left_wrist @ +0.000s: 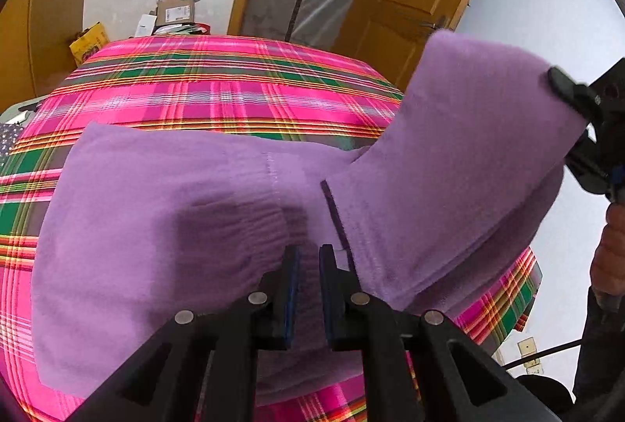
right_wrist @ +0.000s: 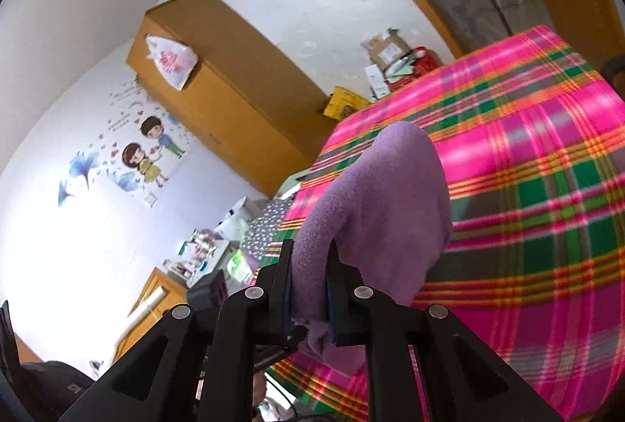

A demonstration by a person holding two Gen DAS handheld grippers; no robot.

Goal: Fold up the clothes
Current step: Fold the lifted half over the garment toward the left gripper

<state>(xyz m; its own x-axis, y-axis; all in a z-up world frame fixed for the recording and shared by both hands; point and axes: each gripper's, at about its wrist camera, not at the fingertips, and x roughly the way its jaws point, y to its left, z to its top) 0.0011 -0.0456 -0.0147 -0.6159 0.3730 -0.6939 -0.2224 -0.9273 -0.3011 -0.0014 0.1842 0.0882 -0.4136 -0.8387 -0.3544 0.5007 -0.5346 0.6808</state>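
The purple fleece garment [left_wrist: 175, 211] lies lengthwise across the pink plaid bedspread [left_wrist: 203, 86]; the right gripper [right_wrist: 308, 289] clamps its raised end, the left gripper [left_wrist: 309, 266] pinches its near edge.

No legible text (labels blurred)

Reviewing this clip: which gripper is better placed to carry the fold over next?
Right. The right gripper already clamps a lifted part of the purple garment above the plaid bed cover. The left gripper sits low at the waistband, better suited to anchoring.
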